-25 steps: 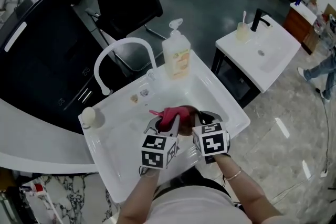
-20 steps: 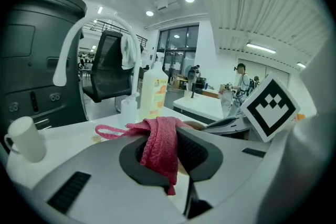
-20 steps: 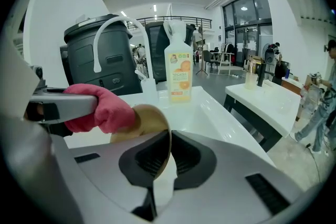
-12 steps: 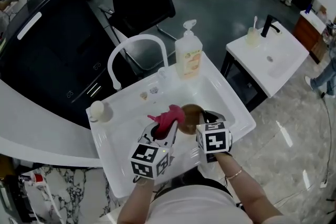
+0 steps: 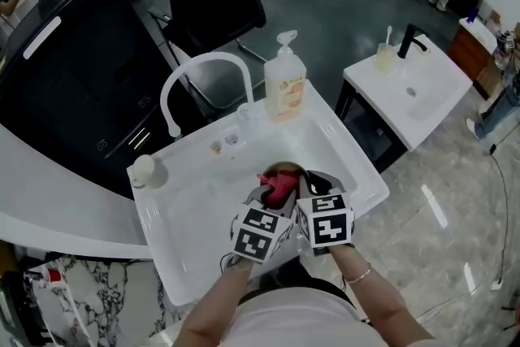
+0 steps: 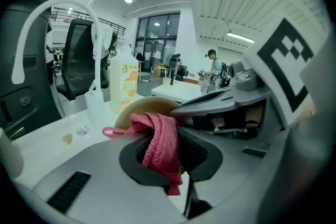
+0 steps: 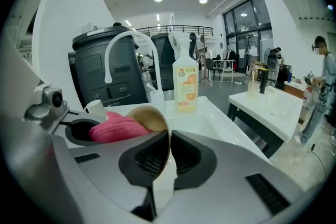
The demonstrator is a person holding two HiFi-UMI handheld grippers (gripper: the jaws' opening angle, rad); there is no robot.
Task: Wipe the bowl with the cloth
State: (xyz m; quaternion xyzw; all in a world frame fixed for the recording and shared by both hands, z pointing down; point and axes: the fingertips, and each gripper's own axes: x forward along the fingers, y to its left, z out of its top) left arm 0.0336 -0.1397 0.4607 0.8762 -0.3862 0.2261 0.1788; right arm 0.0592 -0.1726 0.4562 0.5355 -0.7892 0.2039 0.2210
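A tan bowl (image 5: 286,171) is held tilted over the white sink (image 5: 357,168). My right gripper (image 5: 314,180) is shut on the bowl's rim (image 7: 157,128), and its jaws have just been opening a little with the rim still between them. My left gripper (image 5: 271,194) is shut on a pink cloth (image 5: 278,186). The cloth (image 6: 160,144) bunches between the left gripper's jaws and lies against the bowl (image 6: 143,109). In the right gripper view the cloth (image 7: 113,128) fills the bowl's mouth from the left. The two grippers sit side by side, nearly touching.
A white faucet (image 5: 199,71) arches over the sink's back left. An orange-labelled soap bottle (image 5: 284,85) stands on the back rim. A small white cup (image 5: 144,168) sits at the left corner. A second white basin (image 5: 406,89) stands to the right. People are in the background.
The left gripper has moved right and in toward the bowl, bringing the pink cloth from beside it against the bowl's inside. The right gripper has kept its hold on the bowl.
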